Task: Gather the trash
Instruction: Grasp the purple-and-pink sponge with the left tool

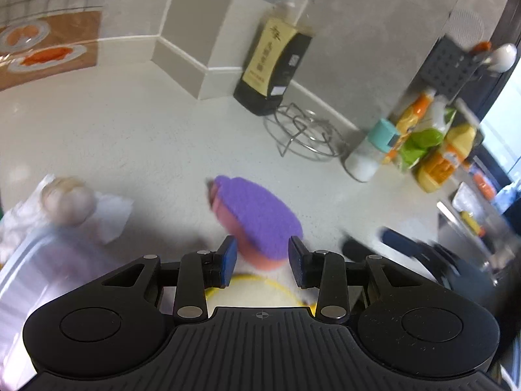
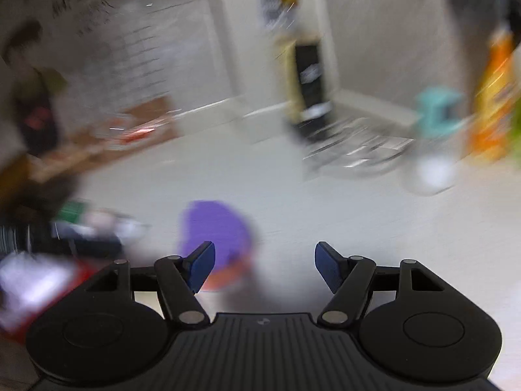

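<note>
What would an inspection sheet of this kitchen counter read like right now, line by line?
Surface: pale speckled counter, mostly bare in the middle.
Job's things: crumpled tissue at the left; purple sponge ahead of the left tongs.
Clutter: dark sauce bottle, wire rack, white jar, orange bottles.
Grippers: left tongs open, sponge reaching between them without visible pad contact; right tongs open, empty.
Cables: nothing seen.
Surroundings: grey wall; right view blurred.
</note>
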